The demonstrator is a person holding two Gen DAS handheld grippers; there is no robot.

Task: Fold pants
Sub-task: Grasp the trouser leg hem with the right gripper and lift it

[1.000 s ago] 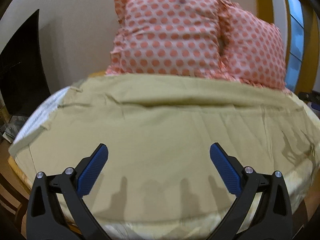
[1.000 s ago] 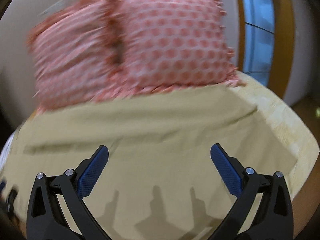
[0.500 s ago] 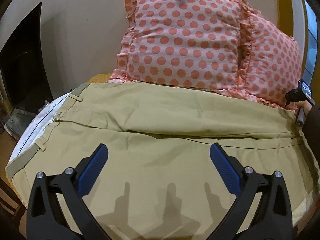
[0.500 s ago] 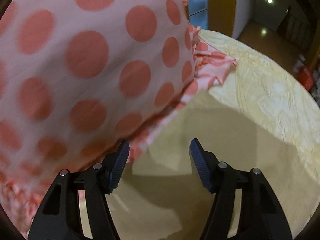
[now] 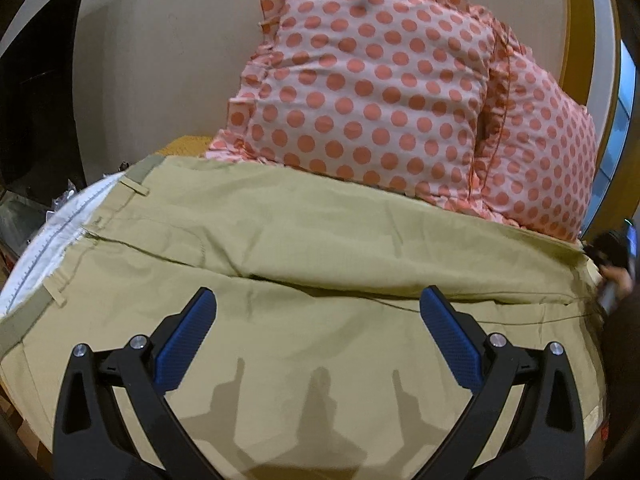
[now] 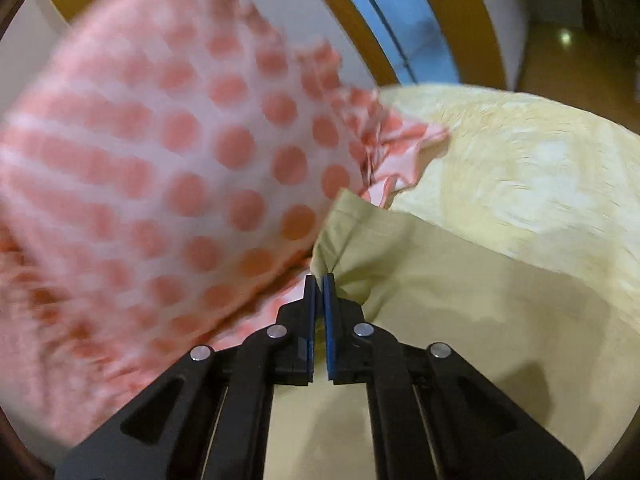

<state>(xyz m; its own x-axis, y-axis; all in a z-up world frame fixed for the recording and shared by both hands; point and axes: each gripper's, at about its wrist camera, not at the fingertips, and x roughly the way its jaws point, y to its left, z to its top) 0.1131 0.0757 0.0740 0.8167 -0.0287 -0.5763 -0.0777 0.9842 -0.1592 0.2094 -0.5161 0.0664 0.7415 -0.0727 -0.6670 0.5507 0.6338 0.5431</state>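
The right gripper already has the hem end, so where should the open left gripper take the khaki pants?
Probably the waistband of the khaki pants, from the left side: its edge lies exposed there, while the left gripper hovers open over flat mid-leg cloth. The right gripper pinches the far end.

Matt khaki cloth pants [image 5: 304, 240]; dotted cloth pillows [image 5: 372, 92].

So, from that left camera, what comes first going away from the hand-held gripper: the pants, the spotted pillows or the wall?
1. Pants, spread right beneath the open left hand-held gripper.
2. Spotted pillows, propped behind the pants, toward the right.
3. Wall, behind the pillows, upper left.
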